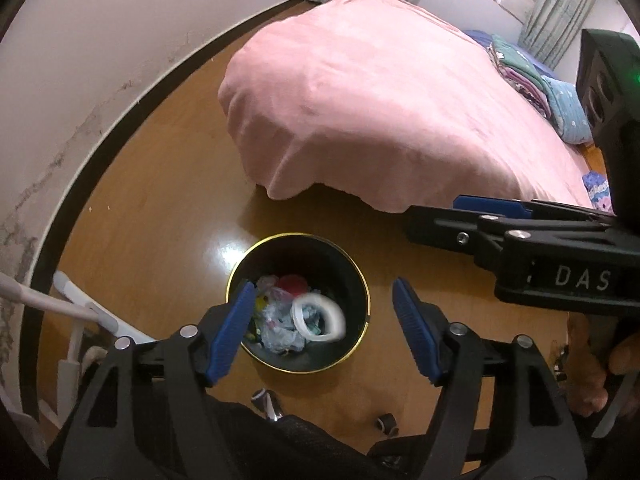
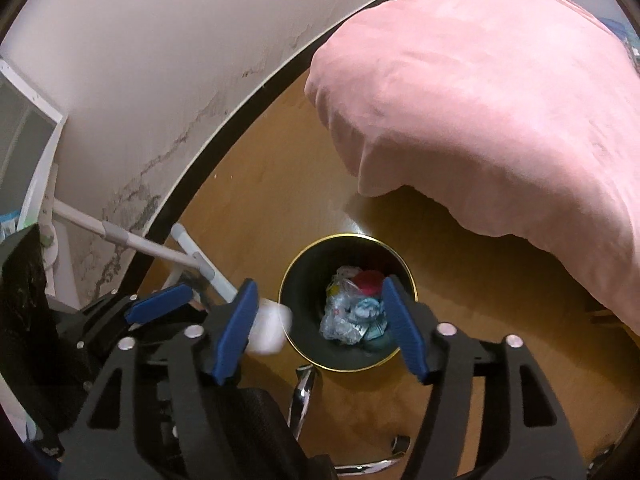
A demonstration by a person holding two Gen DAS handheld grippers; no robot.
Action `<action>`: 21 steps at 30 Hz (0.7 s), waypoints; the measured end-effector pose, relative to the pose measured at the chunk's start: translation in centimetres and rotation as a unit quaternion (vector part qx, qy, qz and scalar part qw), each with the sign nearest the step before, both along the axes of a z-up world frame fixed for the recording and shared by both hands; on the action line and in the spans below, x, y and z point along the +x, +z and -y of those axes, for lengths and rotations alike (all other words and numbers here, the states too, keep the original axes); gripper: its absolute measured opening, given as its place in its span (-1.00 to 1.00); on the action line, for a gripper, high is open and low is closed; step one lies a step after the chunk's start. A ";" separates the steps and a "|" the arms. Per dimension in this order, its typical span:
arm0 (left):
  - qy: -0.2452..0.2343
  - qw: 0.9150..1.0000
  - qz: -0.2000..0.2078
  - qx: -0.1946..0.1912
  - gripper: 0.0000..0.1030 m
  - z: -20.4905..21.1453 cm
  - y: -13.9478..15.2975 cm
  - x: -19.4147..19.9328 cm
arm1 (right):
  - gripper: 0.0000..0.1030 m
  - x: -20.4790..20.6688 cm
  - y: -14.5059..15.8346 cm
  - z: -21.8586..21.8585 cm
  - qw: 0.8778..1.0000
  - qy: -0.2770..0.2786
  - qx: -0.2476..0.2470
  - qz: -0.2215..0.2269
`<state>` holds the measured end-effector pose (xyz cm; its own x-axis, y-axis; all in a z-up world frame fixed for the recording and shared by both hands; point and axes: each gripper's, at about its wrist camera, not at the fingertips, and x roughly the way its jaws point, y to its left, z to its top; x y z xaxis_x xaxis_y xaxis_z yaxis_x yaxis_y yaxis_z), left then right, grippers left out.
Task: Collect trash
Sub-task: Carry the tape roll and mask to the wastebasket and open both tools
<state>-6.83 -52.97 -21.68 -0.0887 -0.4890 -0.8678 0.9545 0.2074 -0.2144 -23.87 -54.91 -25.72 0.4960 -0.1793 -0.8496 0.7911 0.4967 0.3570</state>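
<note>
A black bin with a gold rim (image 1: 236,272) (image 2: 412,280) stands on the wooden floor. It holds crumpled plastic bags (image 1: 280,320) (image 2: 344,316) and something red (image 1: 292,282) (image 2: 368,282). A blurred white ring (image 1: 318,314) shows over the bin's inside, free of both pads. My left gripper (image 1: 323,284) hangs open above the bin with nothing pressed between its pads. My right gripper (image 2: 320,282) is open over the bin too. A blurred white lump (image 2: 270,326) sits beside its left pad, at the bin's left rim, not clamped.
A bed under a pink cover (image 1: 380,100) (image 2: 500,100) fills the far right, with folded clothes (image 1: 516,68) on it. A white pole (image 2: 132,240) leans at the wall on the left. Chair castors (image 1: 264,398) and a chrome leg (image 2: 304,396) lie just below the bin. A hand (image 1: 592,364) shows at the right.
</note>
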 end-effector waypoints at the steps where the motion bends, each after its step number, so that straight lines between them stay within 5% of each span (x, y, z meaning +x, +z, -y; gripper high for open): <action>1: 0.000 1.000 0.004 -0.003 0.37 -0.1 0.5 -0.1 | 0.31 0.0 0.1 0.0 1.000 0.000 -0.001 0.003; 9: 0.027 0.996 0.062 -0.054 0.60 -4.5 7.2 0.7 | 0.50 1.2 1.9 -1.0 0.999 0.019 -0.027 0.027; 13: 0.058 0.991 0.090 -0.081 0.68 -8.5 10.8 1.7 | 0.53 2.9 5.2 -2.0 0.996 0.038 -0.062 0.059; 15: 0.079 0.987 0.103 -0.089 0.71 -10.9 12.3 2.5 | 0.68 3.8 7.1 -2.7 0.993 0.045 -0.075 0.083; 21: 0.168 0.972 0.138 -0.084 0.71 -19.7 15.3 6.2 | 0.71 8.4 10.9 -6.6 0.979 0.132 -0.097 0.122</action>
